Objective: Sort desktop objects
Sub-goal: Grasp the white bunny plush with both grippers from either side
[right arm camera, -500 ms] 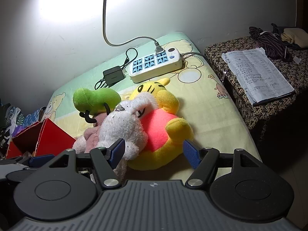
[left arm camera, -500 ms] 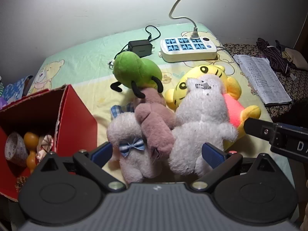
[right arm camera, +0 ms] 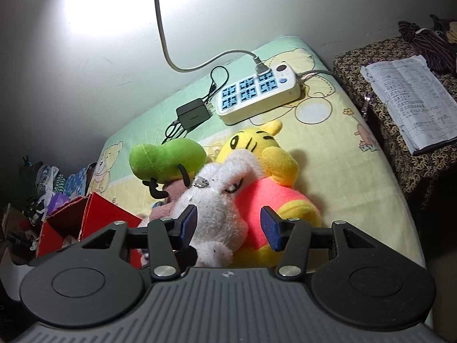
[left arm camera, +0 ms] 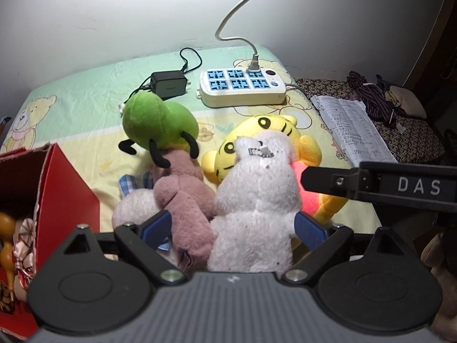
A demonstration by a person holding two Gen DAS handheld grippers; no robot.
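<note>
Left hand-held gripper, jaws wide around the white plush at lower centre, should close squarely on its body alone.

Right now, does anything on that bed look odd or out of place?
Yes. A power strip with a cable plugged in and a black charger lie on the bedsheet, just behind a heap of soft toys. The white plush has a small metal clip on its head.
</note>
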